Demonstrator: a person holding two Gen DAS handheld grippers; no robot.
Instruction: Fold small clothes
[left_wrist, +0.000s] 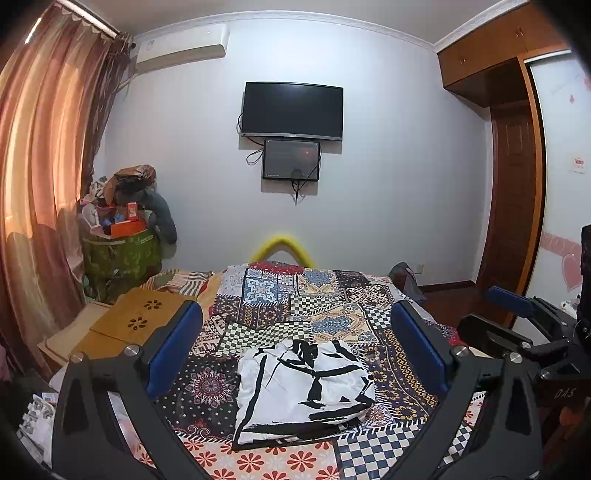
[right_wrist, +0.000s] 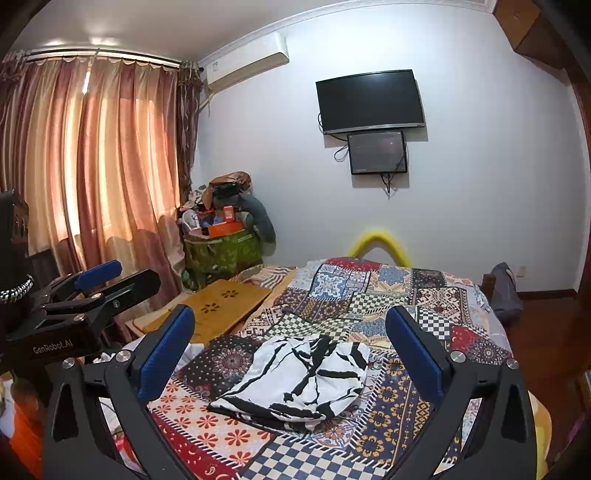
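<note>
Pale walls ahead of me, a dark television (left_wrist: 291, 110) mounted high with a smaller screen (left_wrist: 291, 159) just under it, pink curtains (right_wrist: 92, 155) on the window side. Below that, the bed's patchwork quilt (left_wrist: 325, 302) fills my view, a wooden lap desk (left_wrist: 133, 325) lying at its left edge. On the quilt sits the black-and-white garment (left_wrist: 303, 391), folded into a rough rectangle, nothing touching it. I've got both tools raised over the near end of the bed, pointing nearly level, tipped slightly down toward that garment. My left gripper (left_wrist: 295, 354) is spread wide, blue pads well apart, holding nothing. My right gripper (right_wrist: 291, 354) is just as wide, empty too, with the folded piece framed between its fingers but lying clear below them.
</note>
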